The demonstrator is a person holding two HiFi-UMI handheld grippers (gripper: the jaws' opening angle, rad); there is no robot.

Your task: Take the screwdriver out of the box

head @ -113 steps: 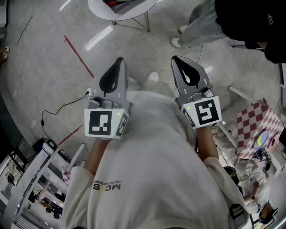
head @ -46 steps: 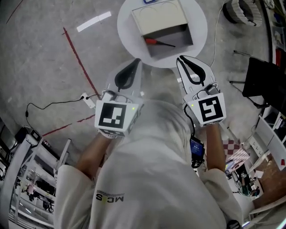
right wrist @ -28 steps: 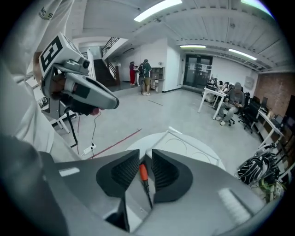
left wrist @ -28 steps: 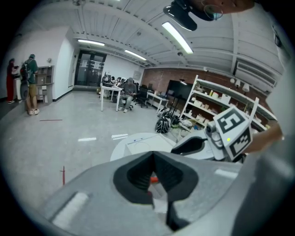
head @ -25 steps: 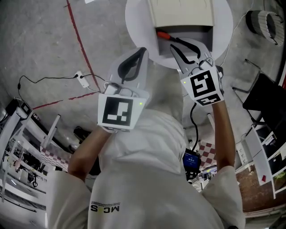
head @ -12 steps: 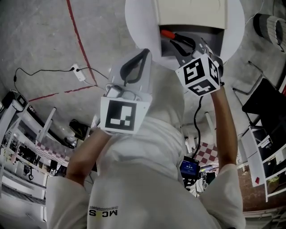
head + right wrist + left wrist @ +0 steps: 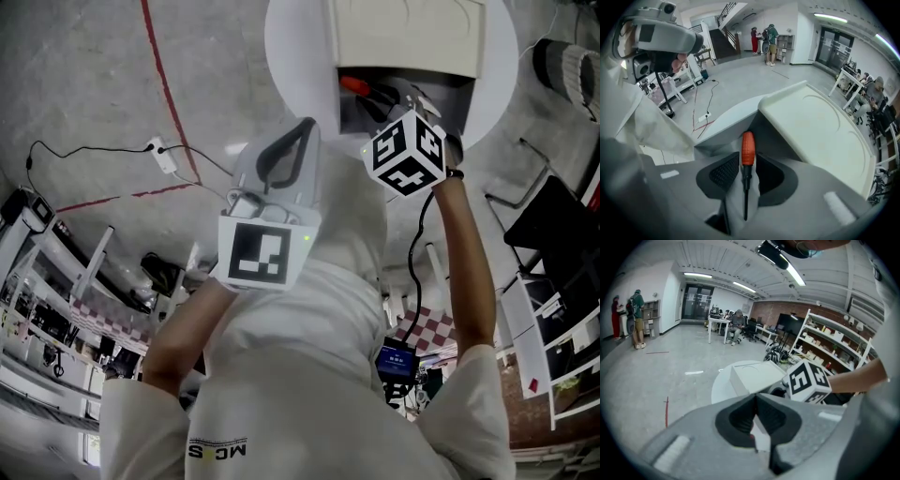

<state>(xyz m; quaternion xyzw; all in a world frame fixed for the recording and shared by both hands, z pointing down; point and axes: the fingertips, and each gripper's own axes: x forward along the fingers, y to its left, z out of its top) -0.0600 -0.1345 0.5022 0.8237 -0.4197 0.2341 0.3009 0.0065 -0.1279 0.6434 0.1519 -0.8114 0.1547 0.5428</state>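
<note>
One second on, our right claw (image 7: 748, 159) has sunk into the box (image 7: 412, 33), jaws opening astride the screwdriver (image 7: 748, 144). Our left claw (image 7: 756, 399) hangs clenched and empty; we grasp next.

Grey polished floor (image 7: 75, 84), crossed by 1 red line (image 7: 167, 84); a power strip (image 7: 161, 155) with a black cable lies on it. A round white desk (image 7: 291, 56). Open shelves (image 7: 834, 341) line a brick wall (image 7: 771, 315). Strip lights (image 7: 698, 275) overhead. A staircase (image 7: 723, 44) stands far off.
</note>
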